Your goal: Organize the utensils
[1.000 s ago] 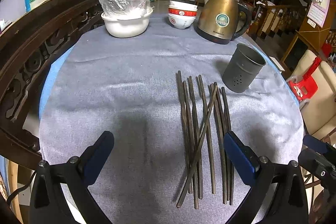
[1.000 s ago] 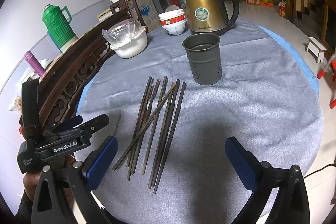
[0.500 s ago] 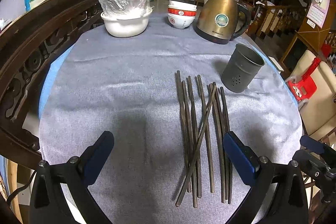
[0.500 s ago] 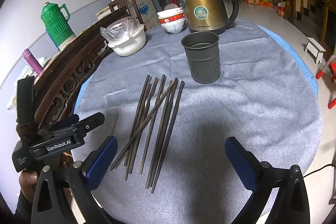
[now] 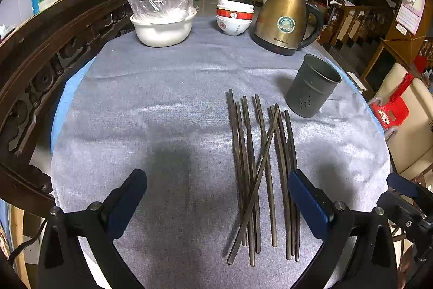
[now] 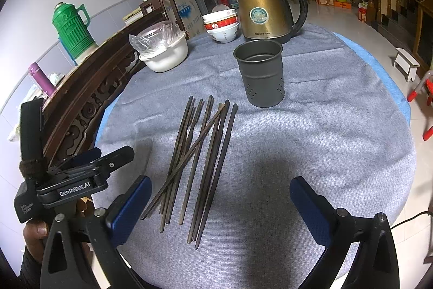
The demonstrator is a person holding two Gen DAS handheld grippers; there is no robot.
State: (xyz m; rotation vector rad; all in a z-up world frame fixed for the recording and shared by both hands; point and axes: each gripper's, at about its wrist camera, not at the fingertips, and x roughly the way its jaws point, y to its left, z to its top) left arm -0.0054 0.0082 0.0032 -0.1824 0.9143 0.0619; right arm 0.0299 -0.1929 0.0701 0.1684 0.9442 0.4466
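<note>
Chopsticks (image 5: 259, 169): dark, slim, one lying crosswise, on grey cloth counter (image 5: 162, 104). Holder (image 5: 311, 85): perforated metal cylinder, upright. Kettle (image 5: 286, 18) behind. Left gripper (image 5: 216, 197), right gripper (image 6: 219, 205): jaws spread, empty.

Items on the table, by count.
Nine chopsticks (image 5: 254, 169); one holder cup (image 6: 260, 75); one kettle (image 6: 263, 12); three stacked bowls (image 5: 235, 19); one covered white pot (image 5: 162, 23); two grippers.

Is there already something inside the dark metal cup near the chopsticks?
In the right wrist view the upper inside of the metal cup looks empty; its bottom is hidden by the wall. All chopsticks lie on the cloth.
</note>
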